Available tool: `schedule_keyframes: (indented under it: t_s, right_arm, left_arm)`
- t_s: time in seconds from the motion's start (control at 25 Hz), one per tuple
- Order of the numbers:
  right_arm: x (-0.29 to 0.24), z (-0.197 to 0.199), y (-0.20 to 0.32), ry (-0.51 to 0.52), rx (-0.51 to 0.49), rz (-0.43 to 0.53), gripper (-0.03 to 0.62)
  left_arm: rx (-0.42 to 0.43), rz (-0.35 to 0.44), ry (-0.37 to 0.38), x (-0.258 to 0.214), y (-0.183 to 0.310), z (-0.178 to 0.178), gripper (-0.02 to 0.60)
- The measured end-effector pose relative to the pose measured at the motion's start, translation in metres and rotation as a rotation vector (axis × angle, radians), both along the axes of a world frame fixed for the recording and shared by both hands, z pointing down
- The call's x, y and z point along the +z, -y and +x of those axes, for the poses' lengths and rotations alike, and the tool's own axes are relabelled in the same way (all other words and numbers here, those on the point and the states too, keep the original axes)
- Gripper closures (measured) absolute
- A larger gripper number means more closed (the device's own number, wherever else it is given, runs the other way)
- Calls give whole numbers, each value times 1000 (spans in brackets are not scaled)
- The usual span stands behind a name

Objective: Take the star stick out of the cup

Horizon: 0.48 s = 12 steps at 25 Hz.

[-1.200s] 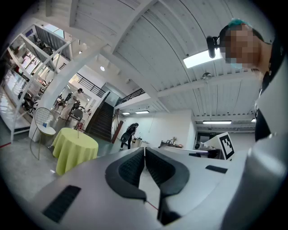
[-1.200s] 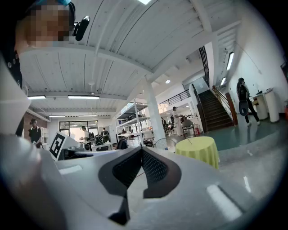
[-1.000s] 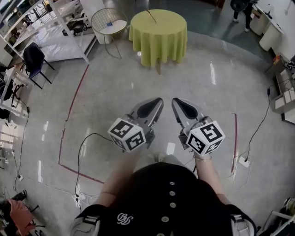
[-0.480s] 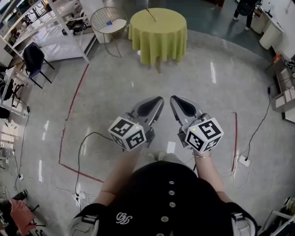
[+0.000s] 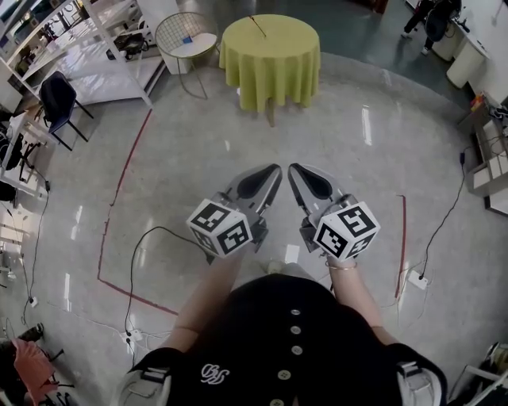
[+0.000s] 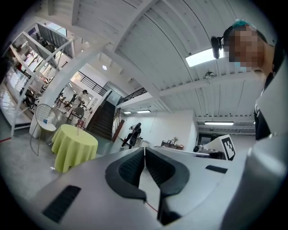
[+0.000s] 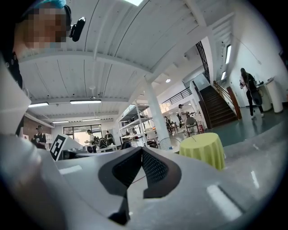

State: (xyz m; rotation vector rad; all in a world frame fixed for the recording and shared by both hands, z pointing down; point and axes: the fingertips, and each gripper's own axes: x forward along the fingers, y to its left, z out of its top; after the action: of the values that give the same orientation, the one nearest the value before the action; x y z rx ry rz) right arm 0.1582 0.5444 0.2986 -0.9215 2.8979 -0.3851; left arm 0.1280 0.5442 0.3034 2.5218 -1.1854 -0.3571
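A round table with a yellow-green cloth (image 5: 270,47) stands far ahead across the floor. A thin stick (image 5: 258,26) rises from its top; I cannot make out a cup. The same table (image 6: 74,146) and stick (image 6: 77,130) show small in the left gripper view, and the table (image 7: 202,148) again in the right gripper view. My left gripper (image 5: 276,168) and right gripper (image 5: 292,168) are held side by side at waist height, tips nearly touching, far short of the table. Both are shut with nothing held, as seen on the left gripper (image 6: 144,148) and right gripper (image 7: 141,148).
A round wire side table (image 5: 186,36) stands left of the cloth table, with white shelving (image 5: 87,47) and a black chair (image 5: 59,99) further left. Red tape lines (image 5: 119,198) and cables (image 5: 151,238) cross the floor. A person (image 5: 432,16) walks at the far right.
The right gripper has edged left, closing the gap to the left gripper. The table sits slightly lower-left in view. The distant person has moved right.
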Motion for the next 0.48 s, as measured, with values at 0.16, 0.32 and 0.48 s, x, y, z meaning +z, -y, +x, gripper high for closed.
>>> schedule_keyframes:
  t_s: [0.16,0.32,0.48]
  right_arm:
    - [1,5,4,1,-5,3,589]
    - [7,14,9,2,20,-7,589]
    - [7,17,19,9,36,0,589]
  left_arm:
    - [1,-13,-3,7,0,10,563]
    - [-17,-11,-15,7,2,11,563]
    - [-22,-13,-16,8,10,10,563]
